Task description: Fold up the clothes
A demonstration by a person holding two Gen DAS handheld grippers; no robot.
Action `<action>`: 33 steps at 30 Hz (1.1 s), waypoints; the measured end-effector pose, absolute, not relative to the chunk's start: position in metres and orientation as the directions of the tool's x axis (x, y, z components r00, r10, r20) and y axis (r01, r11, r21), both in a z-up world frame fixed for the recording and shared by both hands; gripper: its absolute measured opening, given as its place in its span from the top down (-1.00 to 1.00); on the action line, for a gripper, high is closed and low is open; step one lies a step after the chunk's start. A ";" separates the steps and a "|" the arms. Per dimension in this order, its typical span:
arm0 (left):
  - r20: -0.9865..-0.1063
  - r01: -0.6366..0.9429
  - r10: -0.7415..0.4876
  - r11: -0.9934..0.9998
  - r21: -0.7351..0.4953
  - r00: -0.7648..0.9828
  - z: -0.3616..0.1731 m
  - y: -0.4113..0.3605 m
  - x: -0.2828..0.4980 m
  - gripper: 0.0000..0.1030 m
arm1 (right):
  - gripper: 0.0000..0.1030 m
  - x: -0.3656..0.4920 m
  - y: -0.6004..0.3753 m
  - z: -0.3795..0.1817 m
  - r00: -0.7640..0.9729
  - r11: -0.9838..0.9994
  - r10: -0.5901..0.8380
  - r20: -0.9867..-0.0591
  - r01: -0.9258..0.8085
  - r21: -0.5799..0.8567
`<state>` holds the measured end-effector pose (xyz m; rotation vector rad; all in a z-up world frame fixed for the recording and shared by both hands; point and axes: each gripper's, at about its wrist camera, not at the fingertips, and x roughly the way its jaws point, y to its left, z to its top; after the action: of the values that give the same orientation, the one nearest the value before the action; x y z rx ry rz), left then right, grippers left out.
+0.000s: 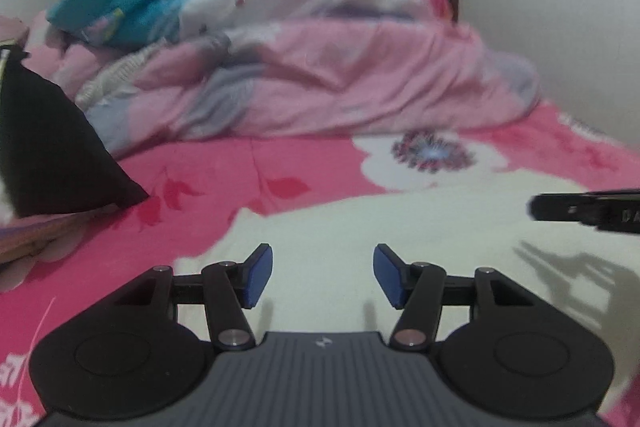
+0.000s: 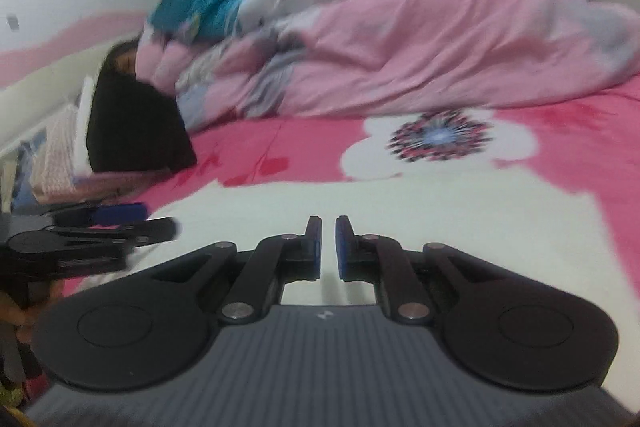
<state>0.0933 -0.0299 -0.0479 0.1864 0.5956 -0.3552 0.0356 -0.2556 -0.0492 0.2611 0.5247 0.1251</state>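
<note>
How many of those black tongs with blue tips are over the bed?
2. The left tongs hang open above the cream cloth; the right tongs, nearly closed with nothing between them, hover beside them over the same cloth. I see no others.

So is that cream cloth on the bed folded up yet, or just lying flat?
Lying flat and spread: the cream cloth covers a broad stretch of the bedsheet with no visible fold. Neither gripper holds it.

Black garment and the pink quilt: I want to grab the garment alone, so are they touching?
Cannot tell. In the right wrist view the black garment overlaps the pink quilt edge, but blur hides any contact or gap.
</note>
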 end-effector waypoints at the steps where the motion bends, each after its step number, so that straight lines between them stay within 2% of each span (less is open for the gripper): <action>1: -0.605 0.368 -0.246 0.926 0.084 0.757 -0.053 -0.036 0.105 -0.11 | 0.85 0.046 -0.254 -0.052 0.848 0.962 0.186 -0.496 -0.054 0.268; 3: -0.647 0.335 -0.185 0.935 0.115 0.740 -0.065 -0.044 0.120 -0.13 | 0.85 0.064 -0.257 -0.059 0.823 0.968 0.171 -0.541 -0.038 0.248; 5: -0.652 0.317 -0.167 0.941 0.120 0.740 -0.073 -0.044 0.124 -0.23 | 0.90 0.077 -0.267 -0.066 0.792 0.975 0.136 -0.595 0.002 0.224; 13: -0.648 0.305 -0.148 0.943 0.137 0.747 -0.074 -0.047 0.125 -0.27 | 1.00 0.077 -0.298 -0.062 0.793 0.959 0.099 -0.601 0.084 0.269; 15: -0.651 0.304 -0.144 0.942 0.139 0.745 -0.073 -0.048 0.126 -0.27 | 0.97 0.077 -0.306 -0.061 0.794 0.954 0.090 -0.602 0.105 0.281; 17: -0.654 0.303 -0.140 0.942 0.143 0.743 -0.072 -0.050 0.127 -0.27 | 0.86 0.077 -0.313 -0.060 0.794 0.948 0.081 -0.603 0.125 0.292; 21: -0.660 0.299 -0.130 0.942 0.150 0.740 -0.071 -0.052 0.128 -0.27 | 0.86 0.077 -0.328 -0.057 0.793 0.935 0.063 -0.606 0.165 0.314; 25: -0.662 0.296 -0.117 0.941 0.165 0.740 -0.072 -0.054 0.129 -0.27 | 0.86 0.111 -0.294 -0.072 0.752 0.944 0.179 -0.635 0.052 0.327; 29: -0.661 0.298 -0.112 0.938 0.176 0.742 -0.072 -0.056 0.128 -0.28 | 1.00 0.128 -0.311 -0.084 0.733 0.913 0.207 -0.648 0.094 0.397; 33: -0.658 0.298 -0.109 0.937 0.182 0.745 -0.072 -0.056 0.128 -0.28 | 1.00 0.124 -0.346 -0.082 0.768 0.894 0.071 -0.636 0.233 0.381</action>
<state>0.1278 -0.0561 -0.0723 0.2859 0.6974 -0.2262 0.1243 -0.3461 -0.0815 0.4643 0.6949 -0.0919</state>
